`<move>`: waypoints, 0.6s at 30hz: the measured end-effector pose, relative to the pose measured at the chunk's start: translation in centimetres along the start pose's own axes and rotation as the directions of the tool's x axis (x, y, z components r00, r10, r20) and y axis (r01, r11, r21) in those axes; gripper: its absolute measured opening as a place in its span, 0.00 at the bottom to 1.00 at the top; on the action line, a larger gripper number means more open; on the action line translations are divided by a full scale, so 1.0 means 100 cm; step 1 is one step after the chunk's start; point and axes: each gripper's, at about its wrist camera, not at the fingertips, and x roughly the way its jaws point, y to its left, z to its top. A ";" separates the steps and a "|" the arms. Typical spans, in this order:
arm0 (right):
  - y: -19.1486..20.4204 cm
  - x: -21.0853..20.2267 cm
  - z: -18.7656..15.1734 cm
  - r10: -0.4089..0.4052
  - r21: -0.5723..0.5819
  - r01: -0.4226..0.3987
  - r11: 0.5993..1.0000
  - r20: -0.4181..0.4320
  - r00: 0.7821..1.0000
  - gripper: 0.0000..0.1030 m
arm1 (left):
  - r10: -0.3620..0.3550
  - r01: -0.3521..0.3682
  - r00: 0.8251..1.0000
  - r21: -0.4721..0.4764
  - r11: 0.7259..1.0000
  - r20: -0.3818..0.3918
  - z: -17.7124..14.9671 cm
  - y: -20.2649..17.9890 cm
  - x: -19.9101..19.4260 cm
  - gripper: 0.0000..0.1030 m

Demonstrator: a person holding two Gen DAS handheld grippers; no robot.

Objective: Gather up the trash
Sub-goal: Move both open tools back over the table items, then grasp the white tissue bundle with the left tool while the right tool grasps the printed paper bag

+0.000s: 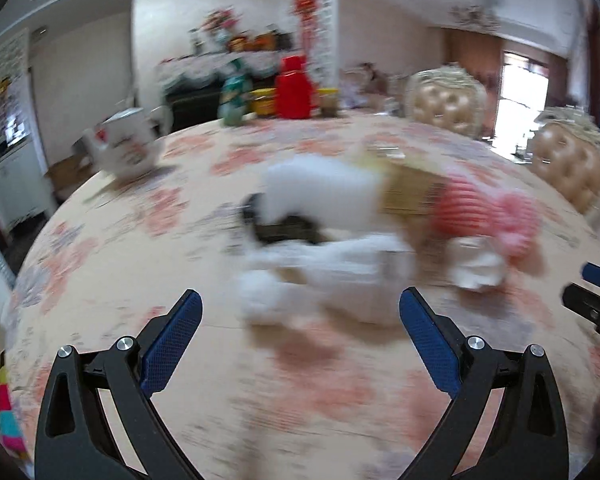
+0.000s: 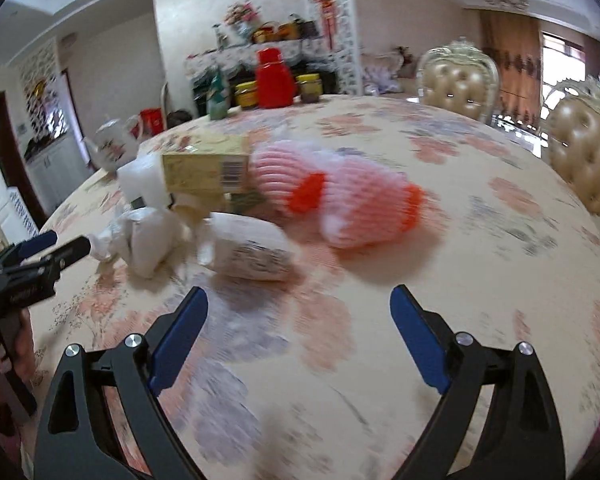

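Blurred white trash pile (image 1: 328, 256); edges indistinct

The table cloth (image 2: 440, 208) looks soft and matt with flowers printed on it. The box (image 2: 204, 172) is matt cardboard. The pink nets (image 2: 340, 204) are squishy foam. The red flask (image 2: 274, 80) is shiny plastic.

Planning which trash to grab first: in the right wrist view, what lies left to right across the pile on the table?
left gripper → crumpled white bag → white printed packet → pink foam fruit net
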 end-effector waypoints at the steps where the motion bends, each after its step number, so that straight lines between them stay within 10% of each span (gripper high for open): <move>1: 0.004 0.005 0.003 0.006 -0.004 -0.006 1.000 -0.006 1.000 0.87 | 0.010 -0.010 1.000 -0.005 1.000 -0.015 0.001 0.006 0.003 0.90; 18: 0.033 0.100 0.044 0.023 0.020 -0.020 1.000 -0.184 0.983 0.90 | -0.002 -0.017 0.977 -0.089 0.996 -0.214 0.011 0.026 0.065 0.80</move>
